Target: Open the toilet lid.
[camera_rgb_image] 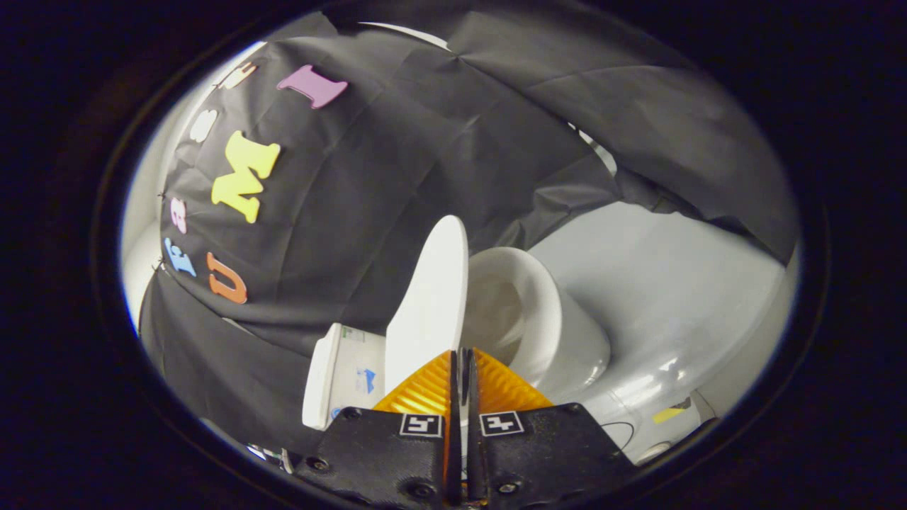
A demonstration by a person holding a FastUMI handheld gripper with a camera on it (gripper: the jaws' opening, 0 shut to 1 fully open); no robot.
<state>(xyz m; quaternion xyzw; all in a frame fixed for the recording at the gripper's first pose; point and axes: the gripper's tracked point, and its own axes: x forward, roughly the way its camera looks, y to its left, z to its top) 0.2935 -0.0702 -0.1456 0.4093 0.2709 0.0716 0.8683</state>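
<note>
White toilet lid (430, 297) raised, gripper (464, 361) closed

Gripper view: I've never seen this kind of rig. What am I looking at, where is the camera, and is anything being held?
The camera rides on a hand-held tool with two-finger tongs and looks forward along the fingers; a person carries it, there is no robot arm. The fisheye lens bends and tilts everything. The dark blocks at the bottom are the tool's body, and the two ribbed fingers rise from them, nearly pressed together with just a thin slit between. Just ahead of the fingers stands a white toilet. Its lid is raised, seen nearly edge-on, with the open bowl on one side and the tank on the other. The fingers sit right at the lid's lower edge; whether they pinch it I cannot tell. Behind is black cloth, and beside the bowl a pale glossy floor.
</note>
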